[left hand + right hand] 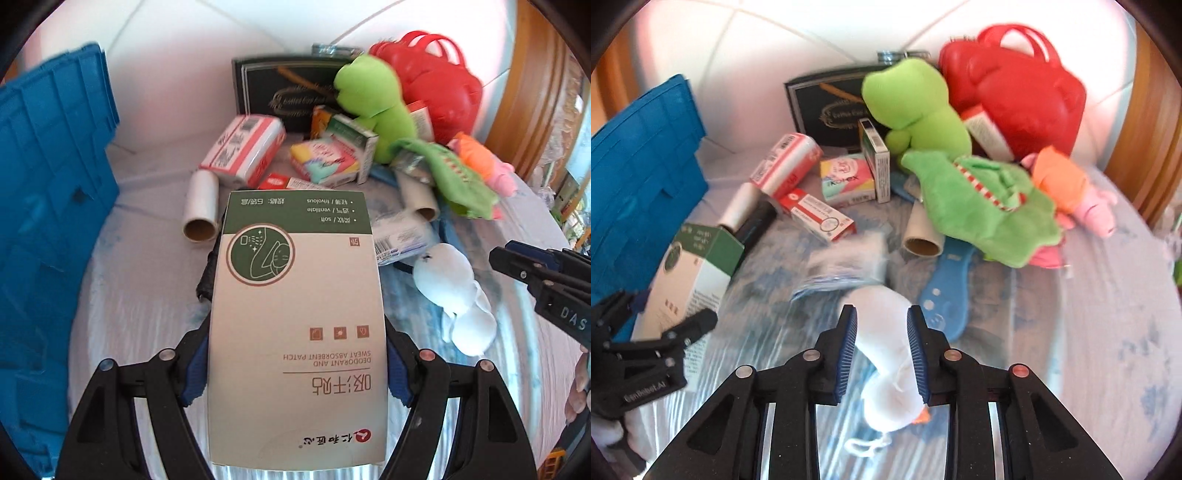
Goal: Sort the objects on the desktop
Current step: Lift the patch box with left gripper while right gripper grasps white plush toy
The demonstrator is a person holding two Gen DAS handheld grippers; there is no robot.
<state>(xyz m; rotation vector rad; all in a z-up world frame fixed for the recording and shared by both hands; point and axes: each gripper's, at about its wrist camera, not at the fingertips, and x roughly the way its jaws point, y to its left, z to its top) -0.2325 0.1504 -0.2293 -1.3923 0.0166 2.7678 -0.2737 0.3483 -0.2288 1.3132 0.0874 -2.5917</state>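
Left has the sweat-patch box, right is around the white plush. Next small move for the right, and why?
Probably close the right gripper on the white plush toy: its pads straddle the toy's body with gaps visible either side, so it looks unpinched. The left gripper already clamps the sweat-patch box, with the blue crate to its left, so it needs nothing yet.

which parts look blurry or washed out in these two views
Left wrist view: the box in the left hand-held gripper is sharp, its print readable; the green frog plush is smeared and the tiled wall overexposed. Right wrist view: the packet and white plush between the right hand-held gripper's fingers are soft; fisheye bends the edges.
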